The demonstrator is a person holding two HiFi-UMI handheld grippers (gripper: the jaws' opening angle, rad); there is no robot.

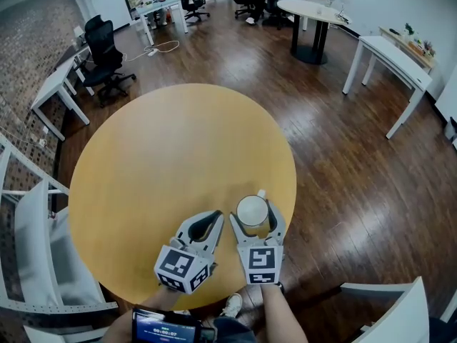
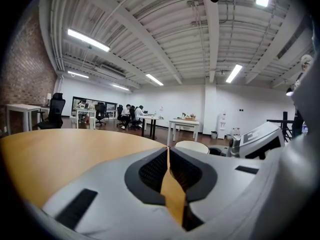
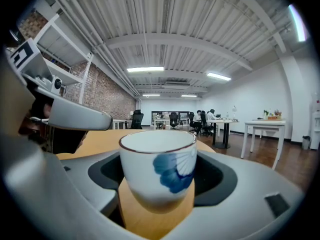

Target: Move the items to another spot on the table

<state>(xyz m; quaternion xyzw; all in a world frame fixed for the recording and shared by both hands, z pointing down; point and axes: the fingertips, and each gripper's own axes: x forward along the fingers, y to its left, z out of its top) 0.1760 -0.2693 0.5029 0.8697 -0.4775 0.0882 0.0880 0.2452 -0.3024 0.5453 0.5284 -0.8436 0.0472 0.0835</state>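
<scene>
White cup point(image 1: 252, 210) stood near table point(image 1: 143, 156) front edge, clasped by right gripper point(image 1: 255, 216). Left gripper point(image 1: 214, 219) clenched, empty. Grasp judged done; carry and set-down judged left.

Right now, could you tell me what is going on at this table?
A person holds a gripper in each hand over a round wooden table. The right gripper has its jaws closed on a white cup with a blue pattern, near the table's edge. The left gripper is beside it, shut and empty.
</scene>
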